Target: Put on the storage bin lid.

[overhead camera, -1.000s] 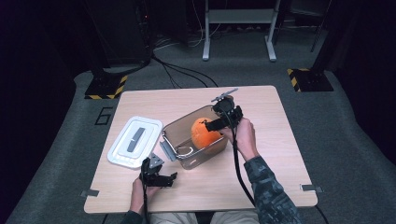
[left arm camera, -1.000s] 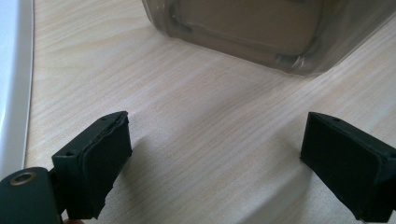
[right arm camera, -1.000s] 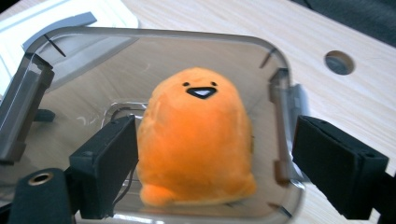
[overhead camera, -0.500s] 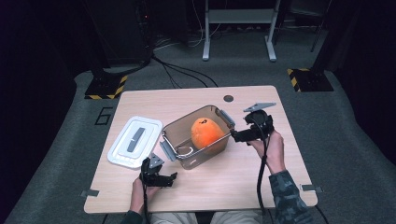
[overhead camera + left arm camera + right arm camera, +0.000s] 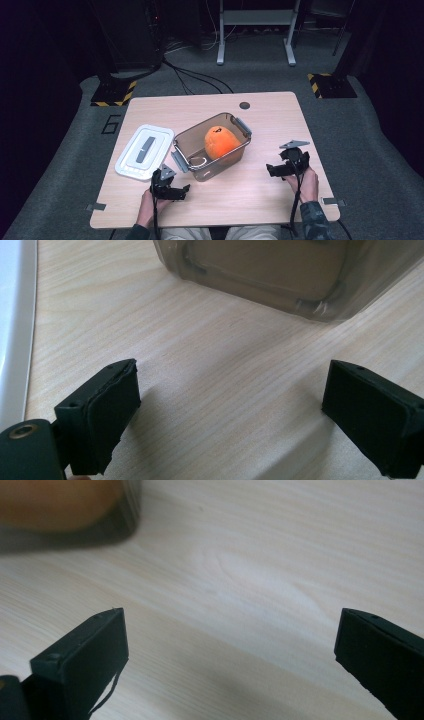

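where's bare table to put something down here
Bare wood runs along the far edge behind the container and across the right side between it and the right gripper. It is crowded at the near left: lid, container and left gripper.

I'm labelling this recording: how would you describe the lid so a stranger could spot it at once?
Start at the wooden table and find the clear brown container with the orange ball at its middle. The lid lies flat just left of that container, beyond the left gripper. It is the one white thing there, a rounded rectangle with a grey strip down its centre.
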A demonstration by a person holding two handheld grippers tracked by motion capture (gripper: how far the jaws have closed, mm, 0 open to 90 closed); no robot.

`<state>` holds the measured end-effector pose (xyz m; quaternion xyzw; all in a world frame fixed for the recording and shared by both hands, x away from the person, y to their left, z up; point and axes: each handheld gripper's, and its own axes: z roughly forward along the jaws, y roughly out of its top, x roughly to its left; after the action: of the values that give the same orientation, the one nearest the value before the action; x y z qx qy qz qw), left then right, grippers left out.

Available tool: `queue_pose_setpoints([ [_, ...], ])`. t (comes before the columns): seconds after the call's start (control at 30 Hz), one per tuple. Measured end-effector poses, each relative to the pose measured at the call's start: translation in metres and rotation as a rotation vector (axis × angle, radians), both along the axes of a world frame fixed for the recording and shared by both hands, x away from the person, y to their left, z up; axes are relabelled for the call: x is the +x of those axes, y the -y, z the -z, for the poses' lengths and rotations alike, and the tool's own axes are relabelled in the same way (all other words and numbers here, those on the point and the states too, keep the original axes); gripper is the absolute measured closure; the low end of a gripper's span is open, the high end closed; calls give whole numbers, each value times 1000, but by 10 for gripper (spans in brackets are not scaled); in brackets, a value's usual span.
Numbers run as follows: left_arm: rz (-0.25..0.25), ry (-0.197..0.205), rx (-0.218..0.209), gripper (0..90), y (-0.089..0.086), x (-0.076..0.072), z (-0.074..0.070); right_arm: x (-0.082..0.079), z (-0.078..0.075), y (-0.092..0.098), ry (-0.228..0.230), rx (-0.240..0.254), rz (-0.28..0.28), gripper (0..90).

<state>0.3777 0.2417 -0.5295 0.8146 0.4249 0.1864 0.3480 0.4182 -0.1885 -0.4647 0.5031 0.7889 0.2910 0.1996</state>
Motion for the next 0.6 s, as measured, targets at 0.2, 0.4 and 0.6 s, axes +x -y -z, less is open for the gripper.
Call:
queue_pose_setpoints([
  [0.2, -19, -1, -4, 80, 1, -2, 0, -5, 31, 8, 1, 3, 20, 0],
  [0.4, -9, -4, 15, 53, -2, -3, -1, -7, 45, 14, 22, 23, 44, 0],
  [0.6, -37, 27, 5, 44, -16, -6, -14, -6, 61, 13, 19, 38, 59, 0],
])
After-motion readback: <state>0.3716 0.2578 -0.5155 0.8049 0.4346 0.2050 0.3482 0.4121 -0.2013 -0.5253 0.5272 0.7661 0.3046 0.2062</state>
